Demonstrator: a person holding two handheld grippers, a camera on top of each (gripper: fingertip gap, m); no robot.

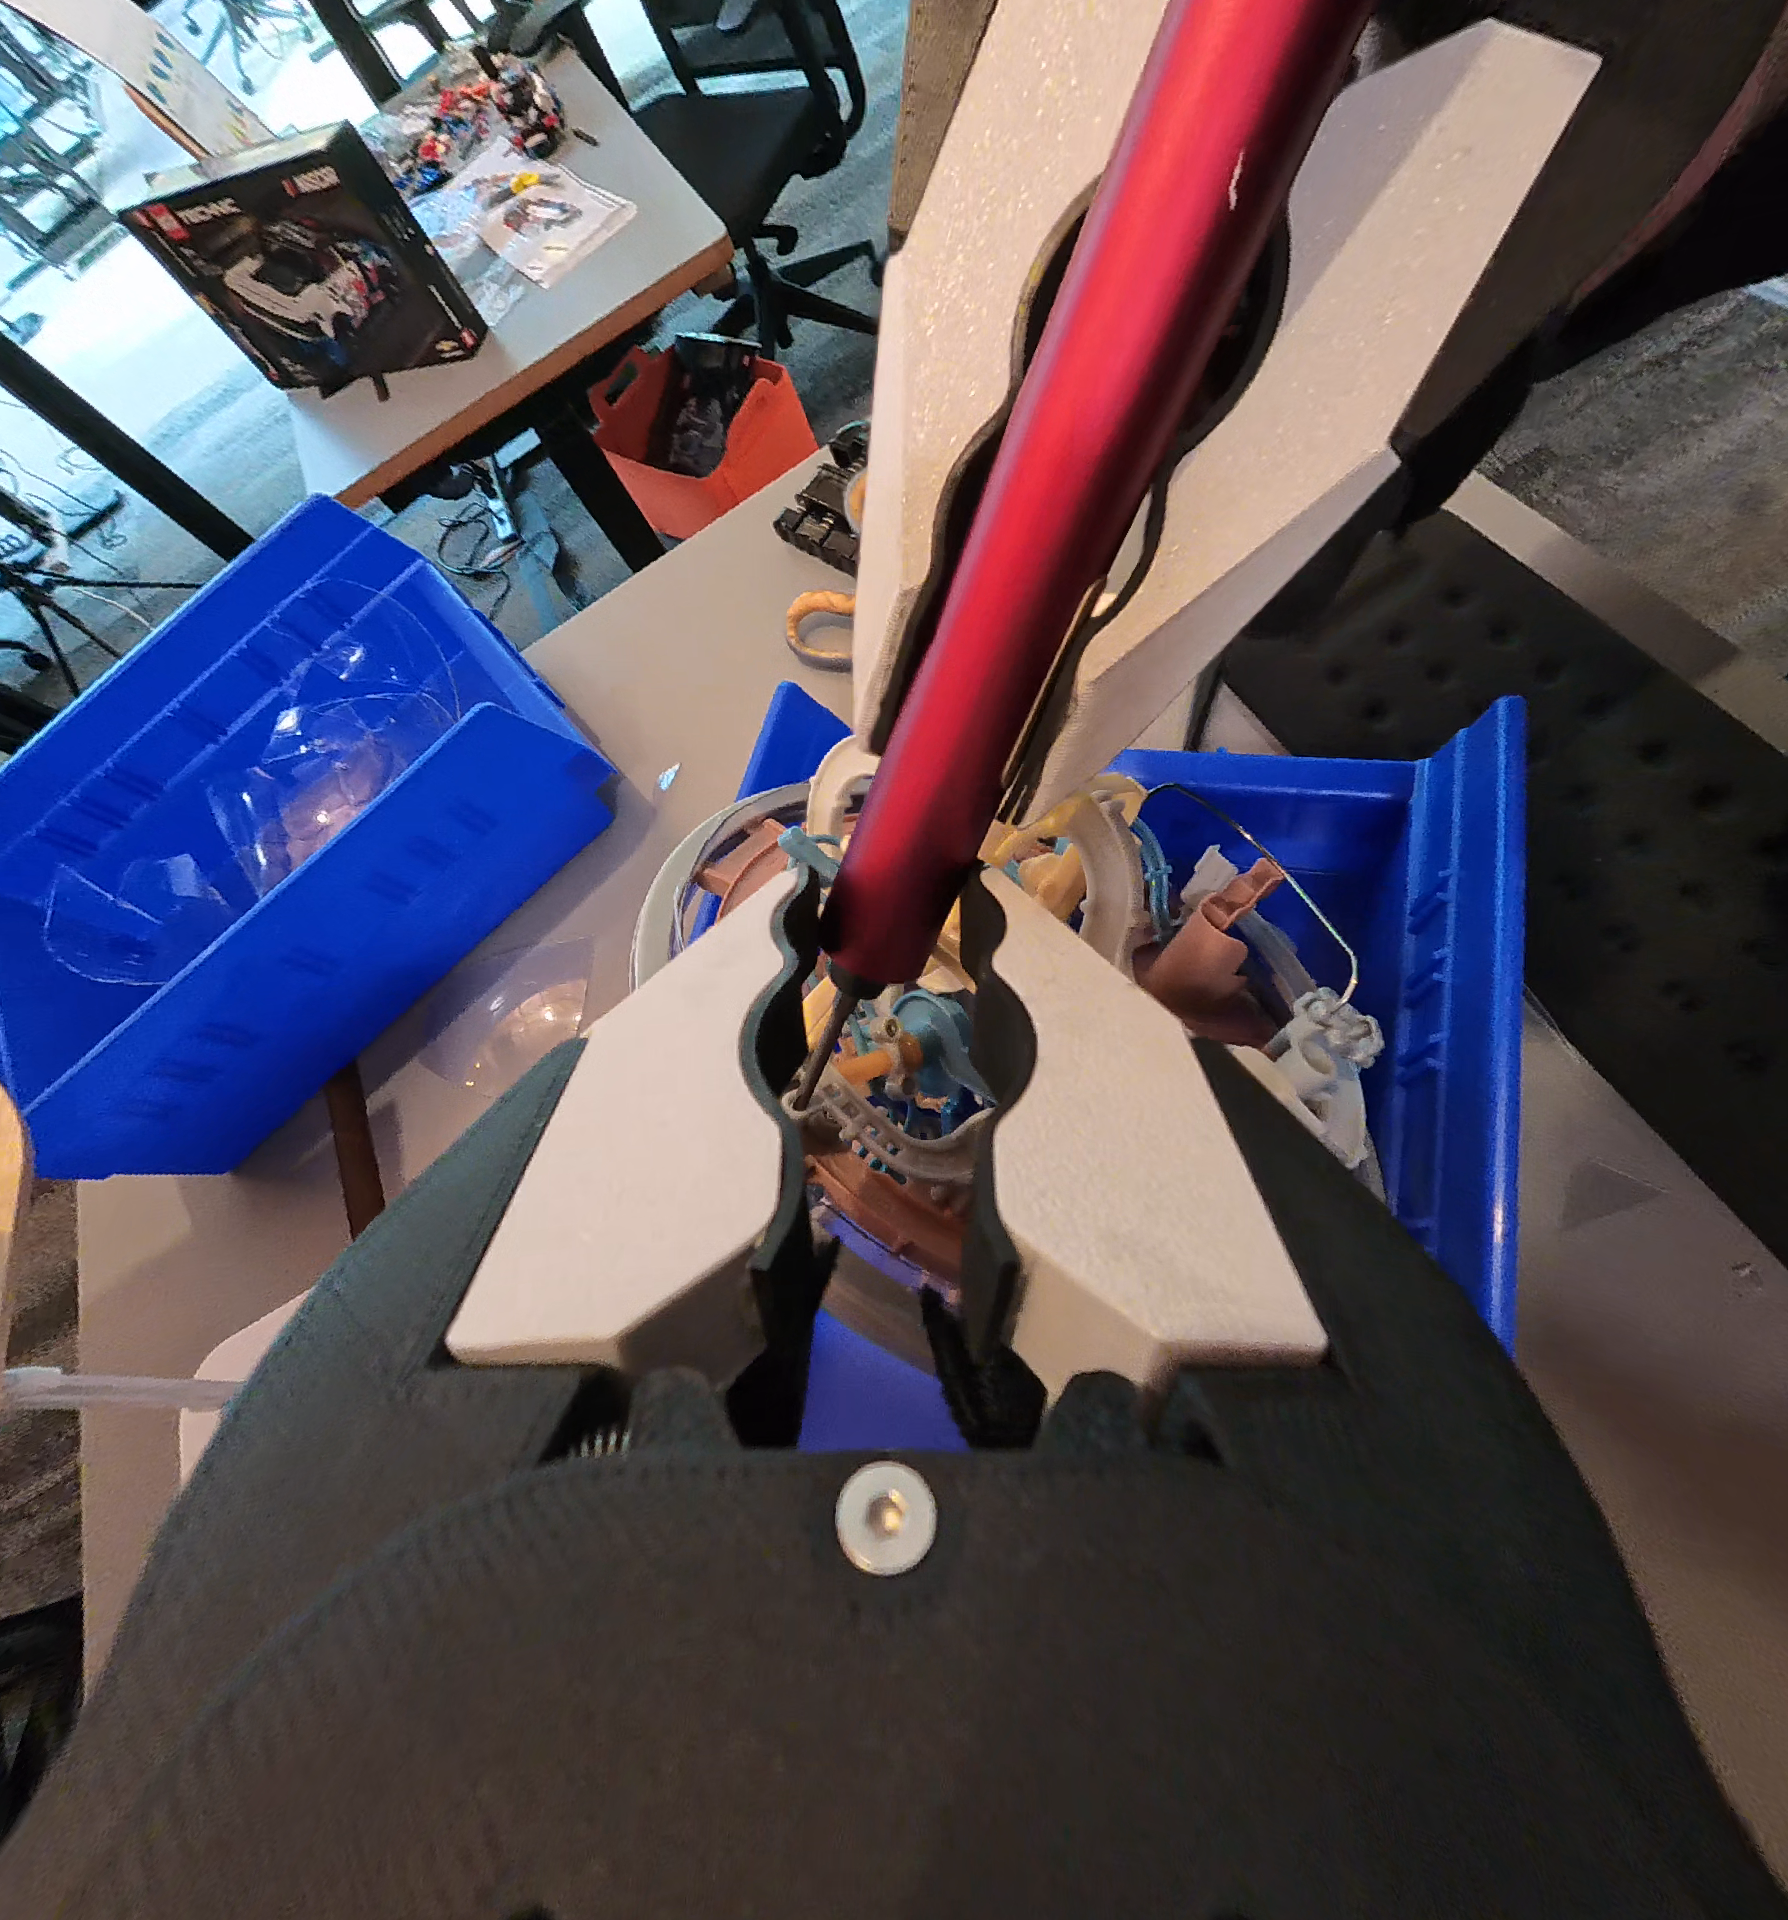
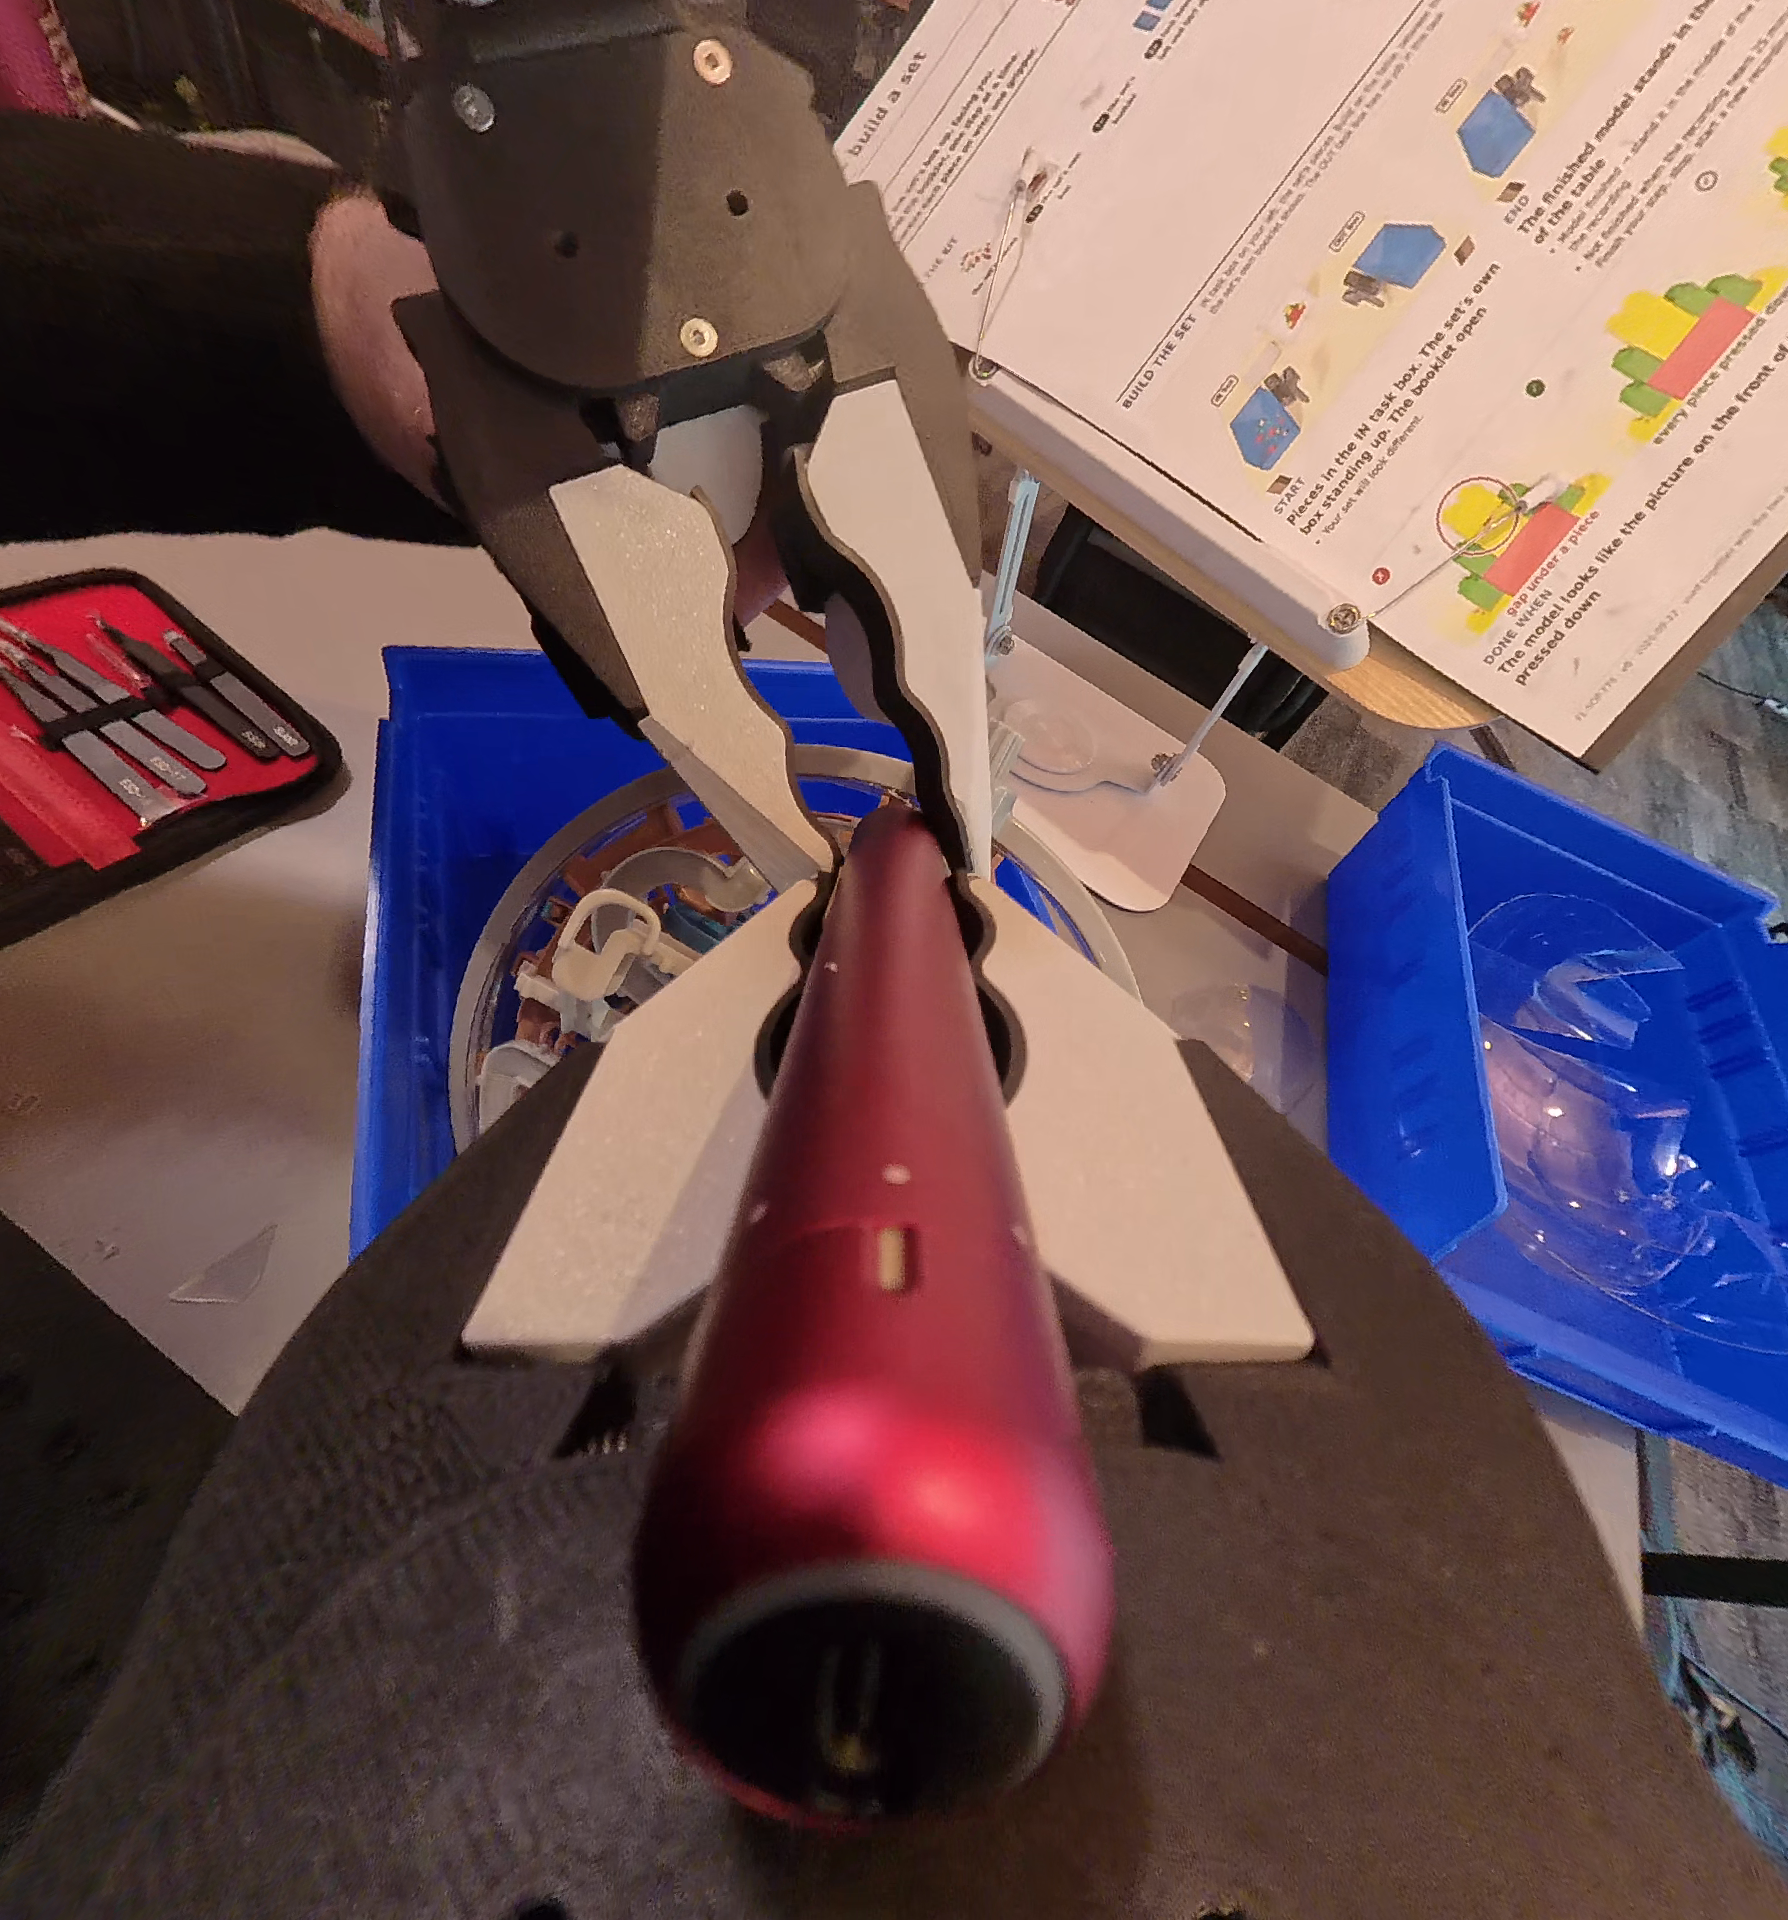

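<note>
**Red driver over the round model, both grippers meeting above the bin**

The right gripper [image 2: 890,883] is clamped around a red screwdriver [image 2: 874,1247] – a smooth, matte metal barrel that tapers toward its tip, its blunt dark end cap facing the right wrist camera. The grey fingers [image 2: 651,1122] press on the barrel from both sides, their wavy black inner edges fitted against it.

In the left wrist view the same driver slants down from the upper right, and its thin steel bit [image 1: 815,1049] ends at a pale grey ring-shaped part of the round model [image 1: 900,1101] just below. The left gripper [image 1: 890,925] frames that spot: its fingertips sit either side of the barrel's lower end, with a narrow gap between them. Whether they press on the barrel or only flank it cannot be told.

The model is a cluster of small moulded plastic pieces – brown, cream, pale blue, orange – inside a grey circular rim, resting in a blue bin [image 2: 422,935] of ribbed glossy plastic. A second blue bin [image 2: 1596,1143] stands apart from it and holds clear, curved plastic shells [image 2: 1617,1174]. On the pale table [image 2: 142,1091] near the first bin lies an open case [image 2: 121,727] with red lining and black tweezers under elastic straps. A printed instruction sheet [image 2: 1389,312] is on a tilted board above.
</note>
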